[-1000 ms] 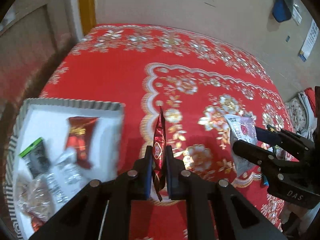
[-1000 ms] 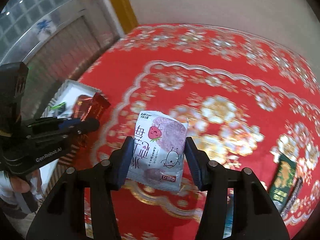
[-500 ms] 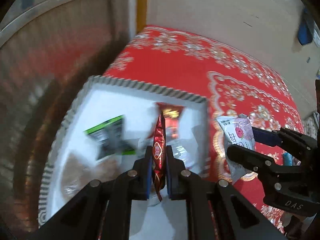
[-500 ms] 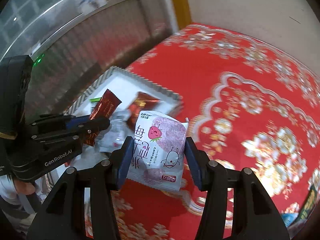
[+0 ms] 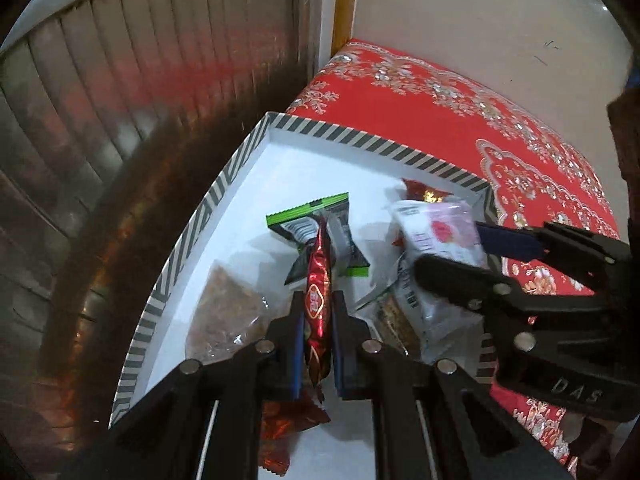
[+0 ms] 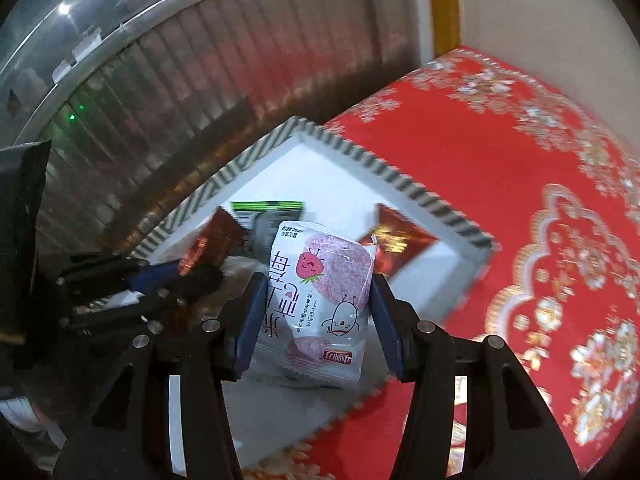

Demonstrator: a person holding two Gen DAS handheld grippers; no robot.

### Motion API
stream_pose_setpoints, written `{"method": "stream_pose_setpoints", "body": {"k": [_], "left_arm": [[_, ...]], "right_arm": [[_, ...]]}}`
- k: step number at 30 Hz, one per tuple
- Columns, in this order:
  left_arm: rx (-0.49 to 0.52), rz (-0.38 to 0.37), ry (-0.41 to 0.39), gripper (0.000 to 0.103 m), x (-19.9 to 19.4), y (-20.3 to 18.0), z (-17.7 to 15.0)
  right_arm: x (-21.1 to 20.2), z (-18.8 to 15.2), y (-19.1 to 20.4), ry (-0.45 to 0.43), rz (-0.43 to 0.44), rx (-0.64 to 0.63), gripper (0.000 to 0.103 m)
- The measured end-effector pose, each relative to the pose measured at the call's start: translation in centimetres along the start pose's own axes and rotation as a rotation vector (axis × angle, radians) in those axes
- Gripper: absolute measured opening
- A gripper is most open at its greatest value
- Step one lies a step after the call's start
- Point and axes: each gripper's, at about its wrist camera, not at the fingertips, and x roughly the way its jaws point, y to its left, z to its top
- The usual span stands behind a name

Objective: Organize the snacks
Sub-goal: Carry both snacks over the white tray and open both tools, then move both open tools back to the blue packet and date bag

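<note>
shutter wall: ribbed metal shutter fills the 9 to 11 o'clock side of both views; the tray sits hard against it, so the packets come in from the open side.
tray: white tray with a striped rim lies on the red floral cloth, its far corner at 12 o'clock in the left wrist view; it looks like the collecting place for the snacks.
already in tray: clear bag of brown crisps at 9 o'clock of the left gripper, green-edged black sachet at 12 o'clock, red-gold packet at 1 o'clock.
left gripper: left gripper is clamped on a slim red foil bar, held edge-on and upright above the tray floor, probably so it drops flat once let go.
right gripper: right gripper pinches a white strawberry-print packet by its two sides, face to the camera, over the tray's 3 o'clock half; the side hold keeps the soft contents uncrushed.
stage: both packets hang over the tray, not yet released.
</note>
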Motion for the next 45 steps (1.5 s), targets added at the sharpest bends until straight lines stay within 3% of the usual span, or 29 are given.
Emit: {"method": "stream_pose_setpoints", "body": {"k": [3, 5, 7, 10, 23, 45], "left_arm": [[0.000, 0.010, -0.008, 0.015, -0.1, 0.0, -0.2], [0.010, 0.033, -0.015, 0.027, -0.2, -0.1, -0.2], [0.010, 0.034, -0.030, 0.052, -0.4, -0.1, -0.3], [-0.003, 0.041, -0.051, 0.064, -0.8, -0.2, -0.3], [0.021, 0.063, -0.110, 0.072, -2.3, -1.9, 0.6], [0.213, -0.028, -0.135, 0.074, -2.2, -13.9, 1.5]], "right_arm": [[0.5, 0.2, 0.2, 0.002, 0.050, 0.028, 0.052], [0.0, 0.1, 0.1, -0.028, 0.076, 0.041, 0.052], [-0.8, 0.1, -0.1, -0.056, 0.082, 0.054, 0.053], [-1.1, 0.1, -0.3, -0.067, 0.110, 0.061, 0.063], [-4.8, -1.4, -1.9, -0.105, 0.060, 0.071, 0.065], [-12.4, -7.7, -10.5, -0.161, -0.107, 0.263, 0.065]]}}
